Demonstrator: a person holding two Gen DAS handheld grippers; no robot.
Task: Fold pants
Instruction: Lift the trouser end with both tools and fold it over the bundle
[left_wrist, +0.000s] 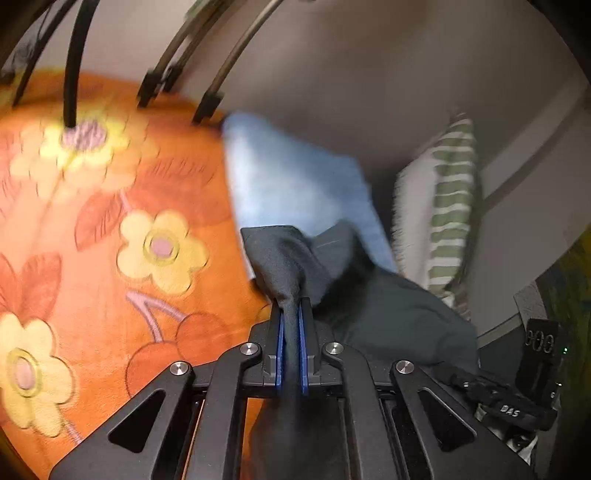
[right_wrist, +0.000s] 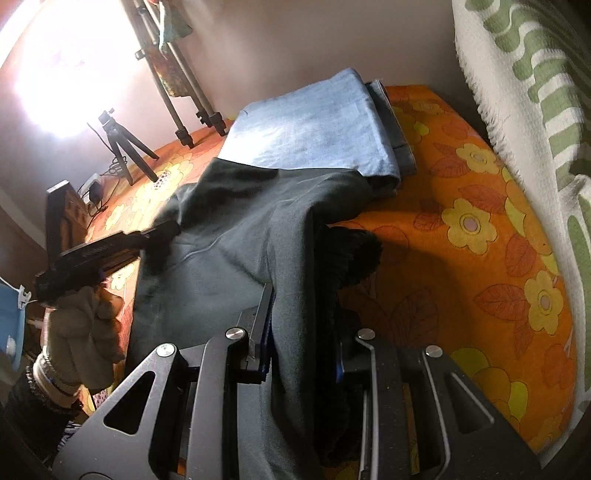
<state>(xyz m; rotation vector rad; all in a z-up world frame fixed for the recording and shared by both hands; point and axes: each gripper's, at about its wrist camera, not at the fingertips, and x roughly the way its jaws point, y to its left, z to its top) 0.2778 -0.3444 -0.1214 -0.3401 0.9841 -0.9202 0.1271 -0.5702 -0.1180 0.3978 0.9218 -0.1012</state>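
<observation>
My left tongs (left_wrist: 291, 314) pinch pants (left_wrist: 388, 310); right tongs (right_wrist: 303, 317) grip pants too, jeans (right_wrist: 310, 129) at 12 o'clock.

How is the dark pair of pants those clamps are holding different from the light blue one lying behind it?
The dark pants are charcoal grey; the light blue pants are pale denim blue. The dark pants hang loose and rumpled, pinched by the left gripper and right gripper; the light blue pants lie neatly folded, held by nothing. One end of the dark pants drapes over the near edge of the light blue pants. Both sit over the orange flowered bedspread.
</observation>
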